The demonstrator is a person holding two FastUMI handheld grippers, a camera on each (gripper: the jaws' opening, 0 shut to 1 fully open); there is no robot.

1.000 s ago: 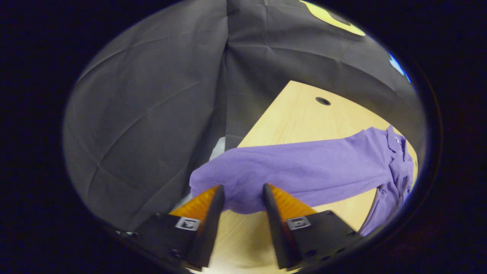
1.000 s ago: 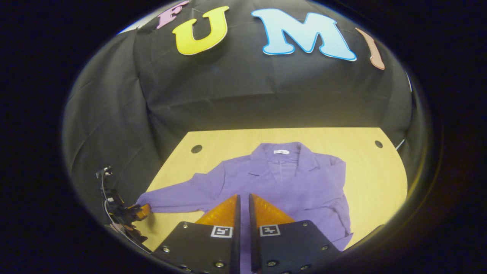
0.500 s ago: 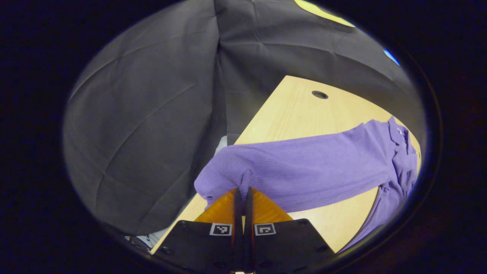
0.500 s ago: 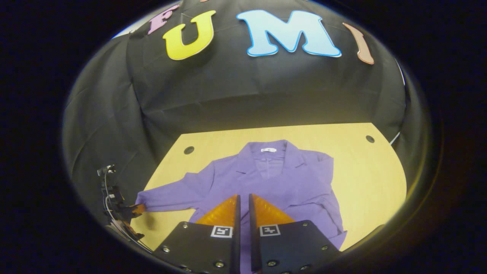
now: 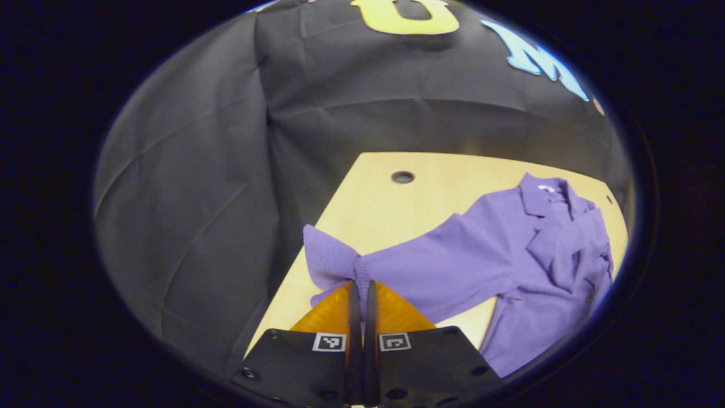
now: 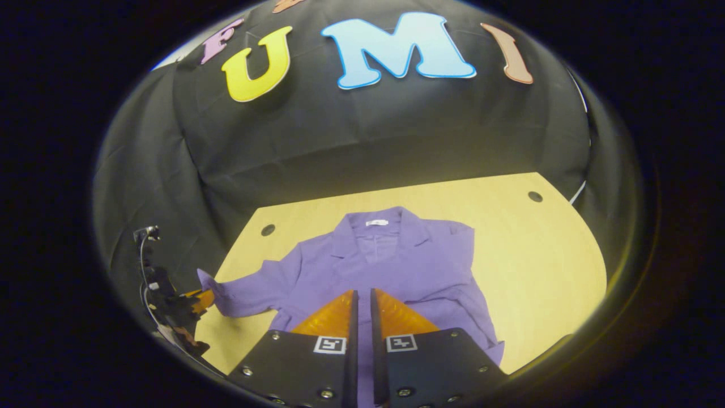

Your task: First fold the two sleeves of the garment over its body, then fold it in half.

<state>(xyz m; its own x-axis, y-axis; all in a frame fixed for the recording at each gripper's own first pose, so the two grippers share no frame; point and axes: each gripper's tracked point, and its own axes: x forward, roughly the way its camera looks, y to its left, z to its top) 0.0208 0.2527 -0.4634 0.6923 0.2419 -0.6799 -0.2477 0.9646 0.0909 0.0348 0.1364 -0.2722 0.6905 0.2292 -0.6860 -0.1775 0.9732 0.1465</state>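
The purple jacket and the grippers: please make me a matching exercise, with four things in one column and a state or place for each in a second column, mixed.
Things:
1. left gripper
2. right gripper
3. left sleeve cuff
4. collar label

States or places:
A. white, at the neck of the purple jacket
B. shut, gripping nothing
C. bunched and lifted off the wooden table
D. shut on the cuff

Pairs: 1-D, 2-B, 3-C, 4-A
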